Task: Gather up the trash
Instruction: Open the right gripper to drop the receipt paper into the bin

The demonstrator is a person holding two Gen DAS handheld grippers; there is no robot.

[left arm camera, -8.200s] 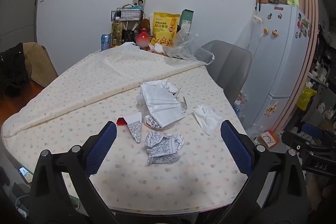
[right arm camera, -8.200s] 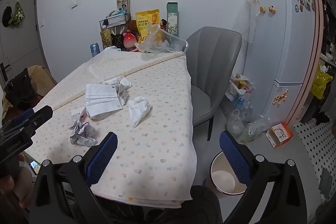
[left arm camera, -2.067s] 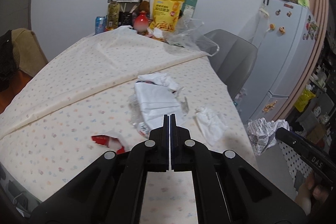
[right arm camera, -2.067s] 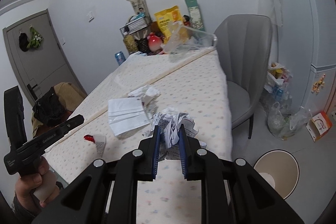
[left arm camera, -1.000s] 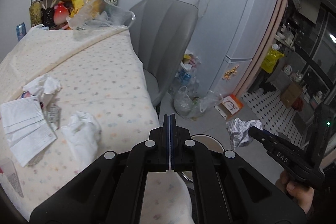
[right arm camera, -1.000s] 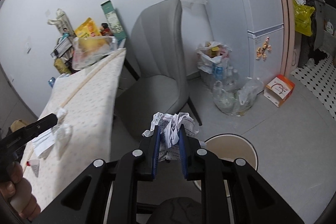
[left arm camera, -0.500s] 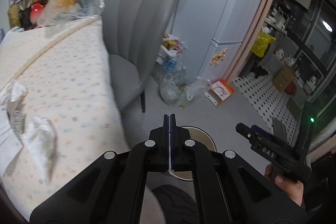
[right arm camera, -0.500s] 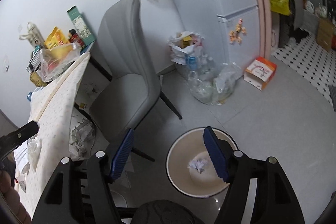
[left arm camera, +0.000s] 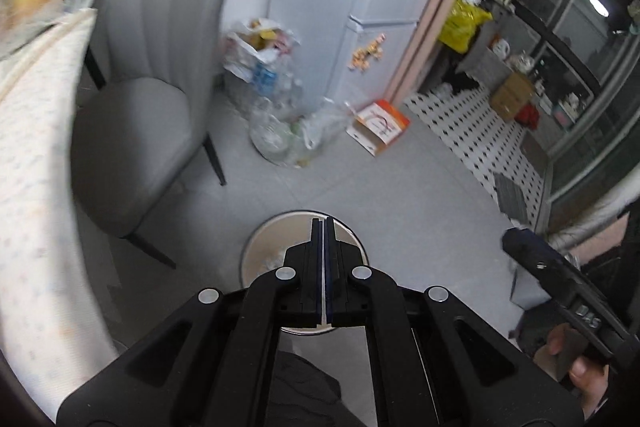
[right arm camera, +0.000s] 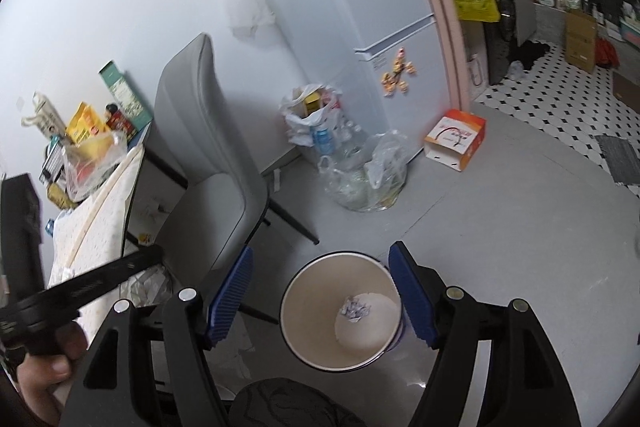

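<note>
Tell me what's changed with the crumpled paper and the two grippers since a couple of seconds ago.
The right gripper swung from the table out over the trash bin, opened its jaws and let go of the crumpled paper, which now lies at the bottom of the bin. The left gripper followed toward the bin; its jaws stayed shut and empty throughout. The grey chair has not moved.
</note>
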